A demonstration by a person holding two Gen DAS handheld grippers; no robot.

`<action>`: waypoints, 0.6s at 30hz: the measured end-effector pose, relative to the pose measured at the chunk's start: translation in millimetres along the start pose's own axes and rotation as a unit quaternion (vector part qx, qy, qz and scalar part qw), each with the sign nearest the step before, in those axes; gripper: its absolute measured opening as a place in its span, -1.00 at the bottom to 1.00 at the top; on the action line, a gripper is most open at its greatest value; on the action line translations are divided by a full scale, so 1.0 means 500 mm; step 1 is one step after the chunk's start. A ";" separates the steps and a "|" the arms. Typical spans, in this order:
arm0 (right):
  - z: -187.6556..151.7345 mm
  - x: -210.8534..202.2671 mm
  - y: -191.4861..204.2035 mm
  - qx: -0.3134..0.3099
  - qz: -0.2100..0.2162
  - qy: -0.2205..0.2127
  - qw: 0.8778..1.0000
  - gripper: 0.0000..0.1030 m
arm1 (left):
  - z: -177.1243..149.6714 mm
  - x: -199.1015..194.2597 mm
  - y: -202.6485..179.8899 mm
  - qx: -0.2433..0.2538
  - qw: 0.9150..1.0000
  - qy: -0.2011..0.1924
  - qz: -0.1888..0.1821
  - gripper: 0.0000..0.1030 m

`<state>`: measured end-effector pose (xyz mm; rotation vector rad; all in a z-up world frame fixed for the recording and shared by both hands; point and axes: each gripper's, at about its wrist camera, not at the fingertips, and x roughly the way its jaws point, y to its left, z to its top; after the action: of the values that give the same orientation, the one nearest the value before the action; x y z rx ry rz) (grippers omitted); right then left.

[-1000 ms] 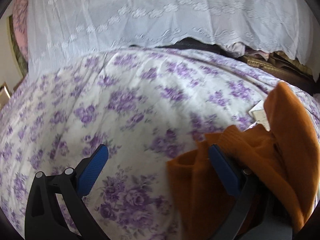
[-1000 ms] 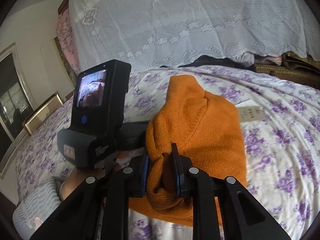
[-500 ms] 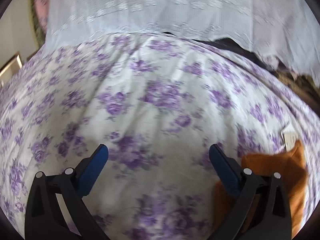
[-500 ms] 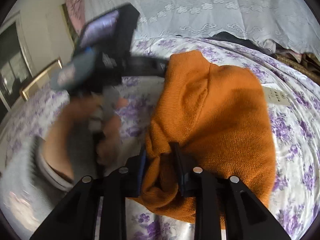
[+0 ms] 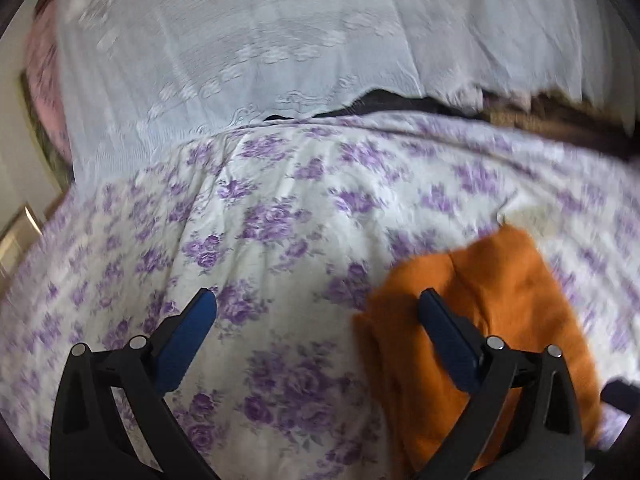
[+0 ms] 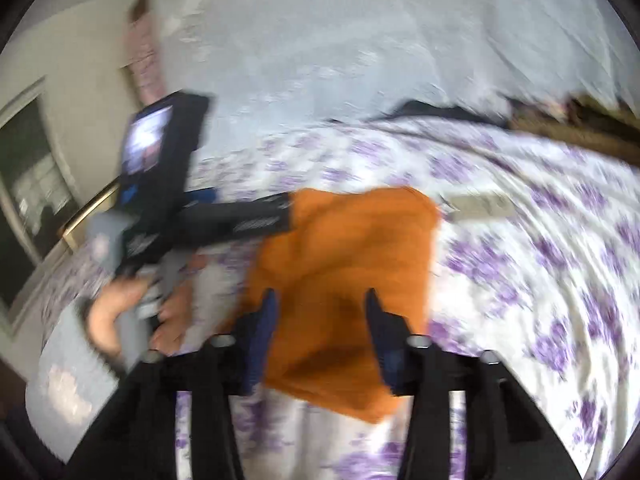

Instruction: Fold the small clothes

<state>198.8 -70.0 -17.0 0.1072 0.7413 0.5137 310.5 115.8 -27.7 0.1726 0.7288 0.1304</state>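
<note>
A small orange knitted garment (image 6: 352,264) lies folded and fairly flat on the purple-flowered bedsheet (image 6: 540,280), with a paper tag (image 6: 480,206) at its far right corner. My right gripper (image 6: 322,320) hovers over its near edge, its blue pads apart and pressing on nothing. In the left wrist view the garment (image 5: 500,300) lies at the lower right. My left gripper (image 5: 318,332) stands wide open over the sheet (image 5: 260,240), its right finger (image 5: 444,336) above the garment's left edge. From the right wrist view, a black finger (image 6: 256,218) of the left gripper reaches the garment's far left corner.
A person's hand (image 6: 120,316) holds the left gripper's handle at the left. A white lace cover (image 5: 280,60) hangs behind the bed, with dark and brown things (image 6: 580,128) beneath it at the far right. A framed dark pane (image 6: 32,184) stands on the left.
My right gripper has let go of the garment's bunched edge and its jaws have widened; the cloth now lies flatter. My left gripper swung away to the left, then came back beside the garment.
</note>
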 end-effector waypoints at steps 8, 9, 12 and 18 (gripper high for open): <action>-0.043 0.063 0.019 -0.047 -0.040 0.060 0.996 -0.47 | -0.047 0.043 0.000 -0.002 0.999 0.051 0.010 0.92; -0.041 0.060 0.013 -0.040 -0.032 0.063 0.997 -0.48 | -0.050 0.033 0.004 -0.005 0.999 0.048 0.012 0.92; -0.021 0.031 -0.010 -0.007 -0.010 0.055 0.998 -0.52 | -0.048 -0.011 0.013 -0.015 0.999 0.029 -0.002 0.92; 0.093 0.056 -0.046 0.013 -0.031 0.019 0.999 -0.49 | -0.056 -0.061 -0.013 -0.001 0.999 0.014 -0.044 0.92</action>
<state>256.6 -72.5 -6.0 0.0982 0.7857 0.4480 269.7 107.0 -29.8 0.1370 0.7626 0.0490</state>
